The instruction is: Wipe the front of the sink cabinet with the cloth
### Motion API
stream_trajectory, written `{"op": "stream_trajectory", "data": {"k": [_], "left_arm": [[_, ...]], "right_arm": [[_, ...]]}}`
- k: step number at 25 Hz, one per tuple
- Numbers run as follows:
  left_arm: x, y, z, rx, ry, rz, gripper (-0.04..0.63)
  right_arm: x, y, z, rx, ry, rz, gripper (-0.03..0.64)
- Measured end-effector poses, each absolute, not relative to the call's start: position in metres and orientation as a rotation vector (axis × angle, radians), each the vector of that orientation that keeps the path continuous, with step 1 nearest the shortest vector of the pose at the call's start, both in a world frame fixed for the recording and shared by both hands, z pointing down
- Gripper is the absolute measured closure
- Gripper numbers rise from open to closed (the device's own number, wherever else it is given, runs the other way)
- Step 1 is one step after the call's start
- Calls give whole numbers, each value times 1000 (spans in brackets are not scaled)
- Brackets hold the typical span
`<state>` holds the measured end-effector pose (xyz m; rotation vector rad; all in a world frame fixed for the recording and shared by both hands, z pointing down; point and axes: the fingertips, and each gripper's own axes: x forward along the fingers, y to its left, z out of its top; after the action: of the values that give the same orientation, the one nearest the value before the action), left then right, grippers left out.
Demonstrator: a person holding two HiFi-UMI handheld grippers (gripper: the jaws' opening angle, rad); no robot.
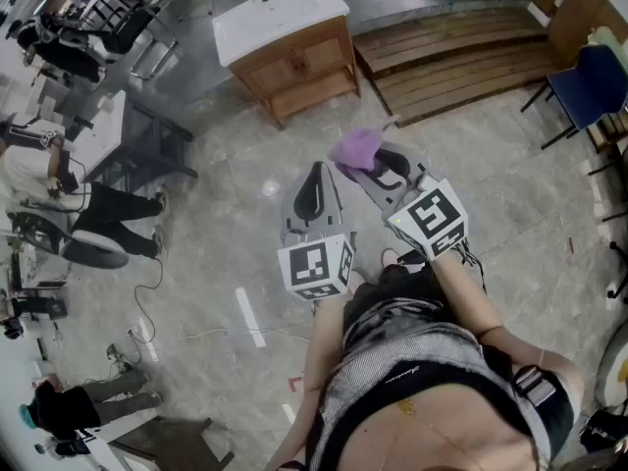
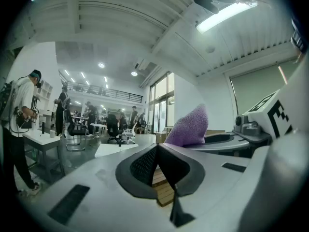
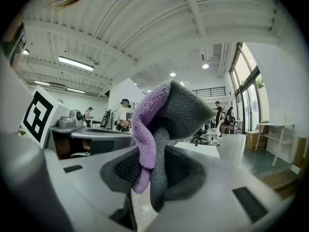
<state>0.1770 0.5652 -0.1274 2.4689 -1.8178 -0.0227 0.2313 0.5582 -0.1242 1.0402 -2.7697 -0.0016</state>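
Grey face of purple cloth (image 3: 169,111): right gripper view only.

My left gripper (image 1: 316,173) and right gripper (image 1: 381,170): pale grey, white cubes (image 1: 316,266) with black square markers. I wear a striped grey top (image 1: 412,346).

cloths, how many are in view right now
1. The purple and grey cloth is pinched between the fingers of the right gripper, held in the air apart from the sink cabinet. No other shows, though one could lie out of view.
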Motion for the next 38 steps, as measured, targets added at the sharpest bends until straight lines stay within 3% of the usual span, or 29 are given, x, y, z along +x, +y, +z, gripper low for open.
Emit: {"op": "stream_trajectory", "data": {"k": [25,38], "left_arm": [[174,565,-112,2310,-1910,-57,589],[142,492,-112,2393,-1772,-88,589]], "right_arm": [[250,540,-119,870,-2826,12,451],[207,481,-117,967,-2777,8,449]]}}
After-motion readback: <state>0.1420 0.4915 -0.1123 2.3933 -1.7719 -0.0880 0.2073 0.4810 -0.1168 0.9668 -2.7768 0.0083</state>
